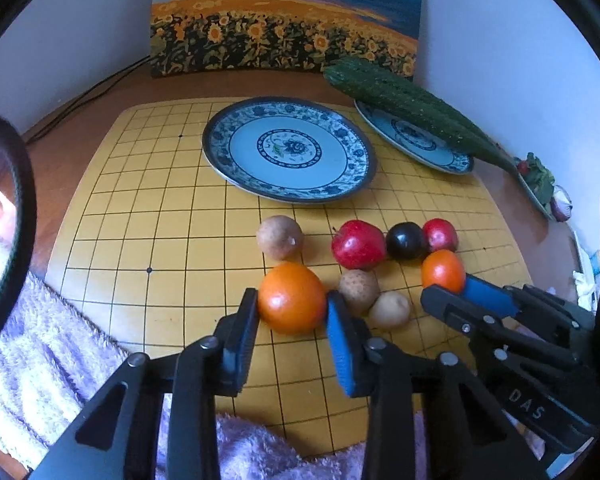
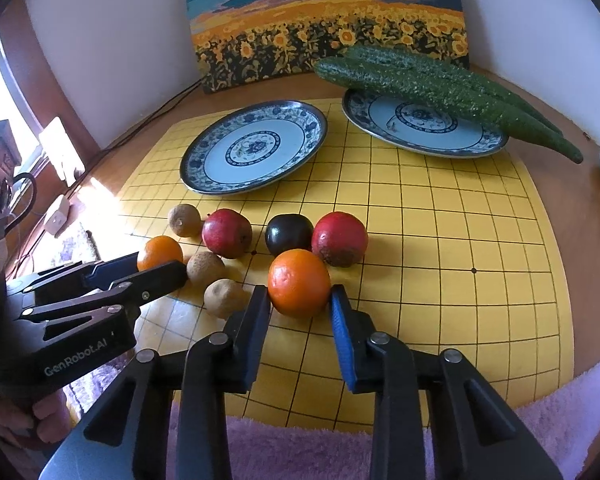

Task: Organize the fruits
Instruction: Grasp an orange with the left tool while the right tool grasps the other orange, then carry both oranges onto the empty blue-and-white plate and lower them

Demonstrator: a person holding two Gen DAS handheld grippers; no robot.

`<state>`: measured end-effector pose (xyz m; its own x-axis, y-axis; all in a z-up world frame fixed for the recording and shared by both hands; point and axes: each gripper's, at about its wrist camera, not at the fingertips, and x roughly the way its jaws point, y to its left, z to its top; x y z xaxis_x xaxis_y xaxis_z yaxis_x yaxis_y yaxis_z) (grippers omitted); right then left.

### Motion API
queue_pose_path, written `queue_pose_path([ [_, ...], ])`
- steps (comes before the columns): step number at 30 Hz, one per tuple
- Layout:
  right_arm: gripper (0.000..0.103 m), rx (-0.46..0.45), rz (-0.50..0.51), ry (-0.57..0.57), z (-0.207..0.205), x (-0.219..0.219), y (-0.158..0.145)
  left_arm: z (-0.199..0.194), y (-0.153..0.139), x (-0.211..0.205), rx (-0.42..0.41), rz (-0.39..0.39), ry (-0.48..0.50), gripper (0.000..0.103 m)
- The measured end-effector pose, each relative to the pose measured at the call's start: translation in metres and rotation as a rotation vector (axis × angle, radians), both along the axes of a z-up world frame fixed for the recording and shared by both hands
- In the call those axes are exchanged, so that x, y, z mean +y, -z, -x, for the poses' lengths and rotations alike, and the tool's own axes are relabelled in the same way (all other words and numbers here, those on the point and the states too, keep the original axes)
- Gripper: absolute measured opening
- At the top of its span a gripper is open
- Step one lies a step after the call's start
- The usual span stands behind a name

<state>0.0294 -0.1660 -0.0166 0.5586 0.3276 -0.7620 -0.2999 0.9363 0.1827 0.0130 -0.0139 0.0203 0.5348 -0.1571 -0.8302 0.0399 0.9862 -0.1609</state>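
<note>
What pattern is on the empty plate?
The empty plate has a blue floral rim and a flower medallion on white, clearest in the left wrist view.

Daylight enters from the left; glare washes the left edge of the right wrist view. Fisheye edges bend and darken.

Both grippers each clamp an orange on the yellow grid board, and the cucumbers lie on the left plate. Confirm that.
One thing is off: the cucumbers lie across the right plate, not the left plate, which holds nothing; the right wrist view shows this. The left gripper and right gripper do each clamp an orange.
</note>
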Motion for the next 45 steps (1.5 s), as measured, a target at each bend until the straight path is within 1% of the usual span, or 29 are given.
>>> queue_pose_path([
  [7, 0.032, -0.04, -0.009, -0.018, 0.011, 0.001, -0.015, 0.01, -0.018, 0.003, -0.036, 0.007, 0.006, 0.035],
  [14, 0.032, -0.075, -0.023, -0.06, 0.016, 0.007, -0.034, 0.004, -0.038, 0.006, -0.063, -0.002, 0.006, 0.035],
  [19, 0.032, -0.081, -0.039, -0.078, 0.011, 0.008, -0.047, -0.003, -0.058, 0.004, -0.091, -0.011, 0.018, 0.035],
  [24, 0.032, -0.122, -0.025, -0.092, 0.005, 0.011, -0.066, -0.013, -0.073, 0.003, -0.12, -0.014, 0.023, 0.035],
  [27, 0.032, -0.125, -0.034, -0.1, -0.002, 0.012, -0.075, -0.021, -0.08, 0.004, -0.123, -0.002, 0.022, 0.035],
  [30, 0.032, -0.137, -0.024, -0.103, -0.011, 0.015, -0.08, -0.03, -0.085, 0.005, -0.13, -0.006, 0.017, 0.035],
  [38, 0.032, -0.131, -0.005, -0.103, -0.045, 0.023, -0.083, -0.059, -0.087, 0.004, -0.136, -0.031, 0.01, 0.035],
  [40, 0.032, -0.122, -0.002, -0.105, -0.052, 0.025, -0.08, -0.066, -0.084, 0.003, -0.135, -0.037, 0.006, 0.035],
  [45, 0.032, -0.094, 0.018, -0.11, -0.073, 0.03, -0.065, -0.084, -0.067, 0.001, -0.1, -0.028, 0.005, 0.035],
])
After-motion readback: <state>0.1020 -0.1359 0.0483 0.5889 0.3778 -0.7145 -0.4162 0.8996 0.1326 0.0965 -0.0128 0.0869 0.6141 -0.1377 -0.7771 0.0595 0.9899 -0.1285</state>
